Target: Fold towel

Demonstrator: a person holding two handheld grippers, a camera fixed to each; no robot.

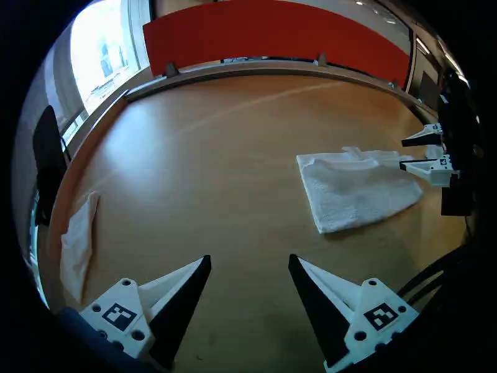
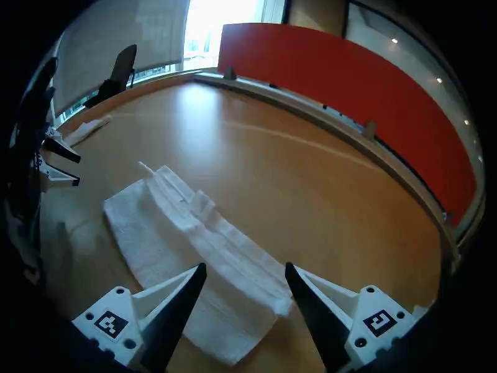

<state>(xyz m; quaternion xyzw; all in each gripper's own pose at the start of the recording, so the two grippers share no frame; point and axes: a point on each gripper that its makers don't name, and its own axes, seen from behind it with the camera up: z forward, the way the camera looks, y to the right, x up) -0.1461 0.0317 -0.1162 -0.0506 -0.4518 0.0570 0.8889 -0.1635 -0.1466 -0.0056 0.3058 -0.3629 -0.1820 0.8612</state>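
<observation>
Left gripper: in the left gripper view we see the left gripper (image 1: 249,260) nearest us, its two fingers spread wide. Between them there is bare wood, and they pinch and touch nothing.
Right gripper: in the right gripper view the right gripper (image 2: 243,270) is also spread wide. Its fingertips sit on either side of the towel's raised fold, above the cloth. We cannot tell whether the tips touch it, and the fingers are not pressed on it.
Towel: the white towel (image 2: 186,248) lies on the table (image 2: 298,186), just ahead of and under the right gripper. A narrow bunched fold runs along its length on top of a flatter layer. From the left gripper view it lies to the right and well apart from the left fingers.
Grippers to each other: from the left gripper view we see the right gripper at the towel's far side, with one finger reaching over the towel's edge. From the right gripper view the left gripper stands near the table's left edge, apart from the towel.
Second cloth: a second cloth (image 1: 77,242), white and crumpled, lies near the table's rim, well apart from the towel.
Chair: a dark chair (image 2: 118,74) stands just beyond the table's edge.
Far end: a red partition (image 1: 273,34) stands upright along the far side of the table, and a bright window (image 1: 102,50) is beside it.
</observation>
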